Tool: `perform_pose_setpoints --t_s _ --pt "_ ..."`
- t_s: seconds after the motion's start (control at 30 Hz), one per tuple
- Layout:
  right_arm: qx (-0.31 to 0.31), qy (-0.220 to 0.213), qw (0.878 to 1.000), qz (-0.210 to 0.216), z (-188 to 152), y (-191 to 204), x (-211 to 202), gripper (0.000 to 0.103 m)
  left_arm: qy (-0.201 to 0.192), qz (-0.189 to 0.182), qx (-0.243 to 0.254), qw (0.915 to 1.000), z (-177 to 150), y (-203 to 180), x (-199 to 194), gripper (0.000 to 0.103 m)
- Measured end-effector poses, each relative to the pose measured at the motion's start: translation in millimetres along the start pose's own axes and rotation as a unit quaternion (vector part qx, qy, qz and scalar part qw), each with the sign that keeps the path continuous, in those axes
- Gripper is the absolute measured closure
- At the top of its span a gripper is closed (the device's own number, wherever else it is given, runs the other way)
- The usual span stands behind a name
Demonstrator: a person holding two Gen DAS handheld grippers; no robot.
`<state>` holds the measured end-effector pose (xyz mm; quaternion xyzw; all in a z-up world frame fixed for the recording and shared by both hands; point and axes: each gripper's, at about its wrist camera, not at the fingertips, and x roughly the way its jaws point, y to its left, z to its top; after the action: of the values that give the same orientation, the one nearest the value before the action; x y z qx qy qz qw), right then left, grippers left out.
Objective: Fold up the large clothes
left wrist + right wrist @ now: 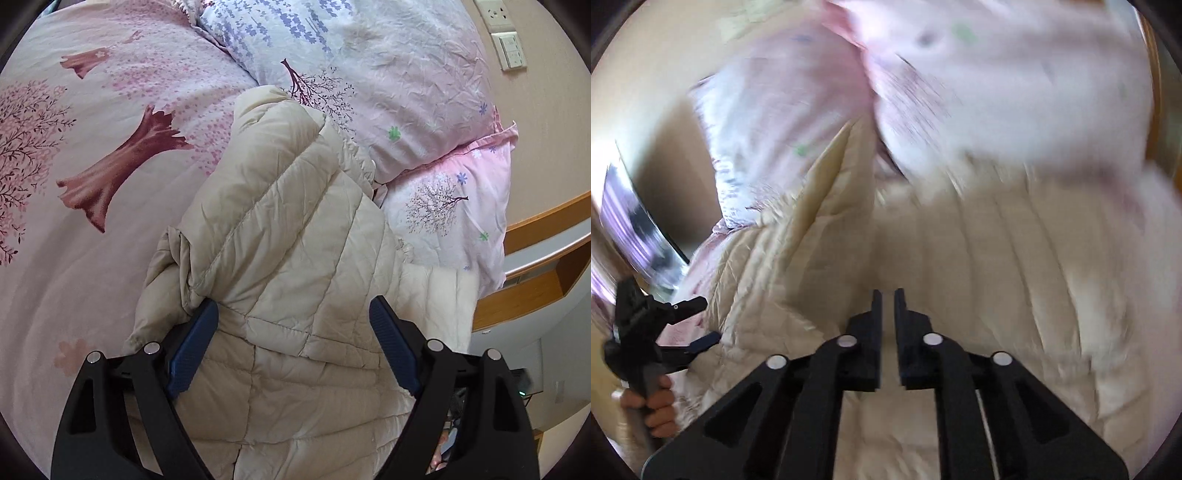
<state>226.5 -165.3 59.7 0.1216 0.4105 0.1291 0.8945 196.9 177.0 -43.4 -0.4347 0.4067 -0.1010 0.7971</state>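
Observation:
A cream quilted down jacket (280, 229) lies on the bed, one sleeve folded across its body. My left gripper (291, 321) stands wide open over it, its blue pads (192, 347) on either side of the jacket's middle, the left pad tucked against the sleeve fold. The right wrist view is blurred. It shows the same jacket (979, 258) below my right gripper (888, 295), whose fingers stand almost together with only a thin slit and no fabric seen pinched. The left gripper (698, 321) also appears there, open at the jacket's edge, held by a hand (653, 406).
The bed has a pink cover printed with trees (92, 166). Pillows in floral cases (388, 74) are stacked just beyond the jacket. A wooden bed frame and ledge (546, 229) run along the right, under wall sockets (506, 40).

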Motion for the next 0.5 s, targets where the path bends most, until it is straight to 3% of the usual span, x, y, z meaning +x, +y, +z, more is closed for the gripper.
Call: perform_pose_setpoints --t_s 0.07,0.17,0.33,0.5 --pt "0.048 0.021 0.998 0.024 -2.2 -31.8 0.4 0.061 0.001 0.002 0.003 1.0000 -0.1 -1.4 0.0 0.017" --pt "0.113 0.037 0.989 0.084 -2.6 -63.6 -3.7 0.049 0.004 0.005 0.009 0.9999 -0.8 -3.8 -1.0 0.016" --pt "0.216 0.063 0.958 0.176 2.4 -101.5 4.2 0.048 0.007 0.009 0.019 0.9997 -3.0 -7.0 -3.1 0.016" --pt "0.265 0.061 0.938 0.213 -0.4 -111.7 6.6 0.048 0.010 0.015 0.032 0.9993 -4.3 -10.7 -4.0 0.016"
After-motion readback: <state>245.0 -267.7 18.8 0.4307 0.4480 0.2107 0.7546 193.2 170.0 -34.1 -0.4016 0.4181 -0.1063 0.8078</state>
